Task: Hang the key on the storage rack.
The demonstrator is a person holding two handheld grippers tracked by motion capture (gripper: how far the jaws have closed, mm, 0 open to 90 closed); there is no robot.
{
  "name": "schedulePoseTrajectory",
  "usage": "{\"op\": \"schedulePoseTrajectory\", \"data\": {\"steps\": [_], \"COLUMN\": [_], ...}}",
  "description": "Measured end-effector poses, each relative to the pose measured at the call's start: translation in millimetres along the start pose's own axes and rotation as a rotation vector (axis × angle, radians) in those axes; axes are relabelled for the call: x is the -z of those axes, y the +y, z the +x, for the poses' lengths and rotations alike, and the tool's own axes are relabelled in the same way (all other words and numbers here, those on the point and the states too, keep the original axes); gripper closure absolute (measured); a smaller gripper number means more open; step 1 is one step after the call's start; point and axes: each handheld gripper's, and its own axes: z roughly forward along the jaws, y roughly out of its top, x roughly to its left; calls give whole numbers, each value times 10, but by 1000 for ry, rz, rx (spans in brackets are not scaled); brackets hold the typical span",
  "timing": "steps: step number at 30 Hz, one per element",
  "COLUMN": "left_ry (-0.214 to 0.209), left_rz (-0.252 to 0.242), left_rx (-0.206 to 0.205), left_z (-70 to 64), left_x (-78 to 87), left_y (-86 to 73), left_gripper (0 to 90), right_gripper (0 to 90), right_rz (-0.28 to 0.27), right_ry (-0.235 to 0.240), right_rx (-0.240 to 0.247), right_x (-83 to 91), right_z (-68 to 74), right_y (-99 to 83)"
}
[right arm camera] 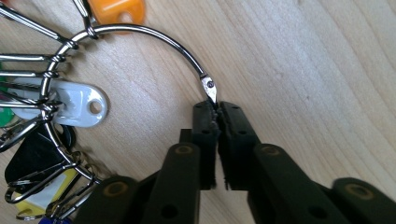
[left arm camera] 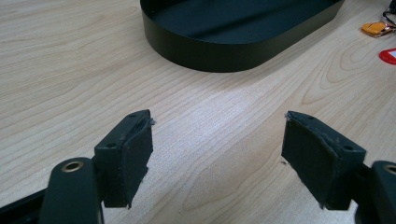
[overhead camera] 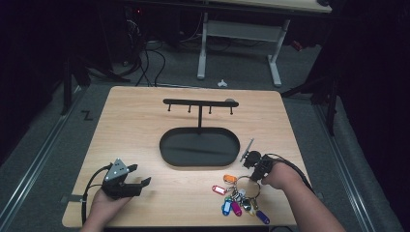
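A light wooden table [overhead camera: 145,125] stands on grey carpet in a dim room, with a white-legged desk [overhead camera: 241,43] beyond its far edge. At the table's middle sits one black oval tray [overhead camera: 167,145], from which one black hook rack [overhead camera: 199,103] with four pegs rises.

Near the front left corner, the left gripper [overhead camera: 139,181] lies low over bare wood, its jaws spread wide with nothing between them. Near the front right corner, the right gripper [right arm camera: 216,113] tips down, its jaws pressed together on the clasp end of one large metal key ring [right arm camera: 140,35]. The ring lies flat on the table close to the front edge, carrying coloured tags: orange, red, blue, pink, white and yellow are visible; their full count cannot be told.
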Motion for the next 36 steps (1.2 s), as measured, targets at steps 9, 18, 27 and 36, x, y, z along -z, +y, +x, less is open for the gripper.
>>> {"op": "schedulePoseTrajectory", "data": {"steps": [9, 18, 27, 36], "left_ry": [-3, -8, -9, -6], "left_rz": [6, 7, 7, 8], "left_rx": [-3, -3, -1, -3], "left_z": [-2, -11, -9, -13], "left_x": [-11, -11, -14, -14], "left_y": [-4, -6, -7, -13], "left_gripper": [253, 259, 261, 260], "right_gripper": [786, 862, 870, 873], "right_rz": [50, 48, 57, -6], "right_ry": [32, 37, 32, 48], "right_rx": [7, -17, -37, -85], "right_x": [-4, -10, -8, 116], "right_z": [-50, -84, -78, -91], "right_y": [12, 24, 36, 46]}}
